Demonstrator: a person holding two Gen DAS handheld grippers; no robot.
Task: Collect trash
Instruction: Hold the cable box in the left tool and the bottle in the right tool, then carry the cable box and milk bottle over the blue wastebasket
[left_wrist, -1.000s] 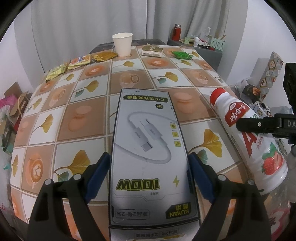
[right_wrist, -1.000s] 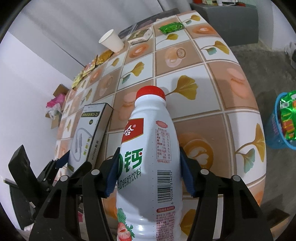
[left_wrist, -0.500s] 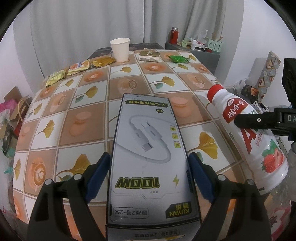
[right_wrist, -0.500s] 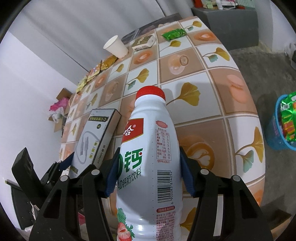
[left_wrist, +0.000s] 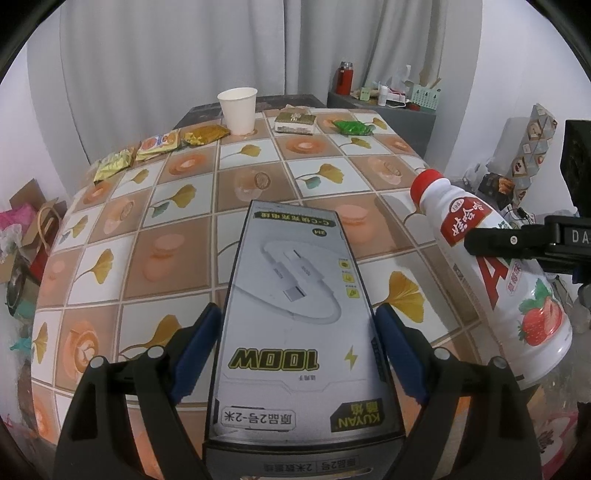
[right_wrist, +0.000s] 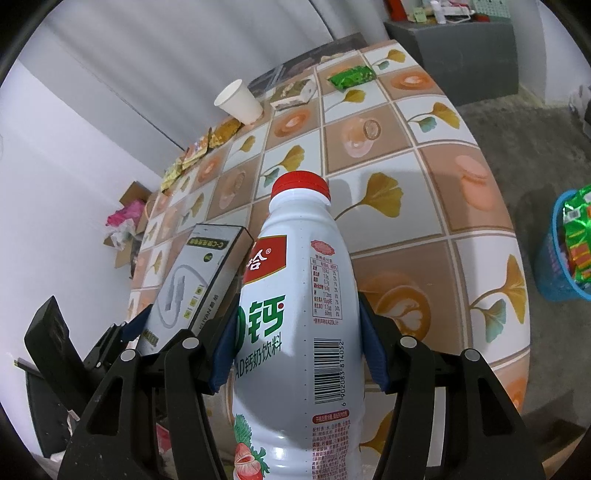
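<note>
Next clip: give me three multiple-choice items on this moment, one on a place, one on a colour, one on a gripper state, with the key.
1. Where does the paper cup stand?
A. far end of the table
B. in the blue basket
C. on the floor

2. What colour is the milk drink bottle cap?
A. green
B. red
C. blue

3. What does the left gripper hold?
A. nothing
B. a snack packet
C. the charging cable box

Key: 1 A, it stands by the far table edge near the curtain; 2 B, the cap shows red; 3 C, both blue pads press the box's sides.
</note>
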